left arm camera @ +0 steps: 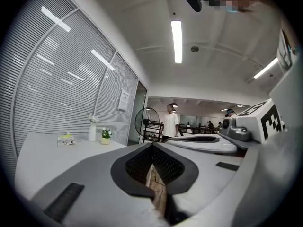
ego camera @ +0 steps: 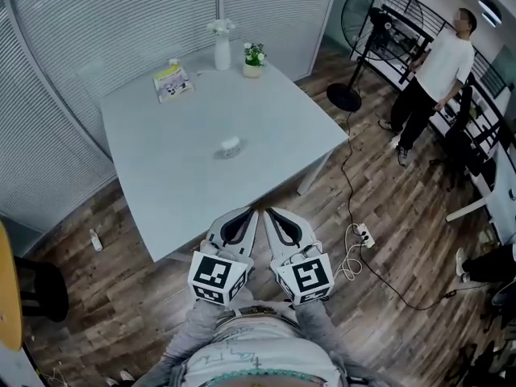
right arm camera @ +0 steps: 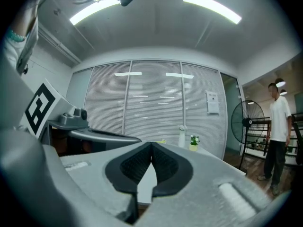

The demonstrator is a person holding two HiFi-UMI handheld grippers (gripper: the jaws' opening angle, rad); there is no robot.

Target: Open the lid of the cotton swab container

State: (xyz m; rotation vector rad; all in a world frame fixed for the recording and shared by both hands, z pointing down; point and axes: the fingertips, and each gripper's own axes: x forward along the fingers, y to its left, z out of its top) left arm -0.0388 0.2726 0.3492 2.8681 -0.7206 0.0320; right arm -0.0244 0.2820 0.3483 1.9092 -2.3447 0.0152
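Pale grey bench (ego camera: 169, 188) carried the cotton swab container (ego camera: 230, 146), a small whitish thing lying alone near the middle of the top. It was too small in the head view to tell how its lid sat. A white vase (ego camera: 222, 48), a little potted plant (ego camera: 253, 59) and a yellow-green packet (ego camera: 172, 82) stood along the far edge, well apart from the container.

Both tools were held close to the person's waist, just short of the bench's near corner. The left hand-held gripper (ego camera: 251, 213) had its jaws pressed together with nothing between them. The right hand-held gripper (ego camera: 270, 212) was likewise closed and empty, its dark pads meeting at the tip. The two sat side by side, almost touching, and pointed roughly level toward the bench.

As a judgement, the task had barely begun: nothing had been reached or gripped. Left to do were approaching the container, spreading the jaws, steadying the body with one tool and lifting the lid with the other.
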